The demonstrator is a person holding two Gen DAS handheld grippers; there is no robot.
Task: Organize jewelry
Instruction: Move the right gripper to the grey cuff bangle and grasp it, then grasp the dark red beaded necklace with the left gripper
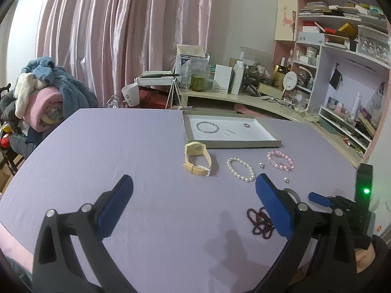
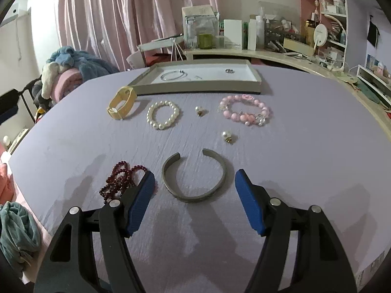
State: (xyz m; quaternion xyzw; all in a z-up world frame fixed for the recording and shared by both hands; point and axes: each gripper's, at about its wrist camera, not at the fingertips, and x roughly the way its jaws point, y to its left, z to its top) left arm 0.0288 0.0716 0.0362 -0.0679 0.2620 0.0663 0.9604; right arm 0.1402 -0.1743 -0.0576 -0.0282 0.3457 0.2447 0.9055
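The grey metal cuff (image 2: 194, 178) lies flat on the lilac surface (image 2: 305, 146), well short of the tray (image 2: 198, 86), its gap facing the tray. The right tool (image 2: 195, 196) hangs just over it with its jaws apart and empty, one either side of the cuff's closed curve. The left tool (image 1: 194, 205) is also spread wide, holding nothing. The cuff looks stiff, light and slick; pinching across the band at the closed curve should hold best, since squeezing across the ring could make it skid.
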